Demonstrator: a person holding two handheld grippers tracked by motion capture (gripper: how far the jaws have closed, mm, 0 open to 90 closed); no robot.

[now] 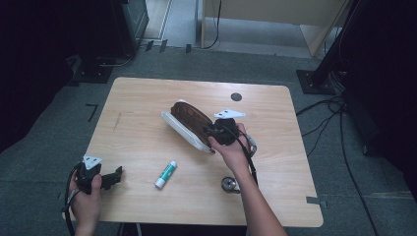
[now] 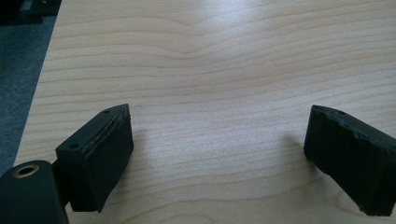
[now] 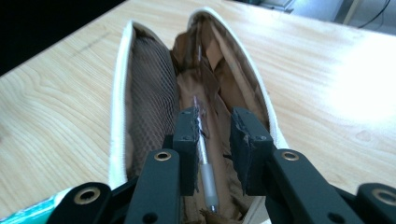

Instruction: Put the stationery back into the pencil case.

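The pen [image 3: 205, 163] lies inside the open pencil case [image 1: 189, 129], which sits mid-counter [image 1: 147, 98], brown lining up. Your right gripper [image 3: 212, 140] hangs over the case mouth, jaws parted a little with the pen between them, one pad beside it and the other clear of it. Draw straight up so the jaws miss the mesh pocket. Your left gripper [image 2: 215, 154] rests at the near-left counter edge, jaws wide and empty. The glue stick [image 1: 165, 174] carries green print too small to read.
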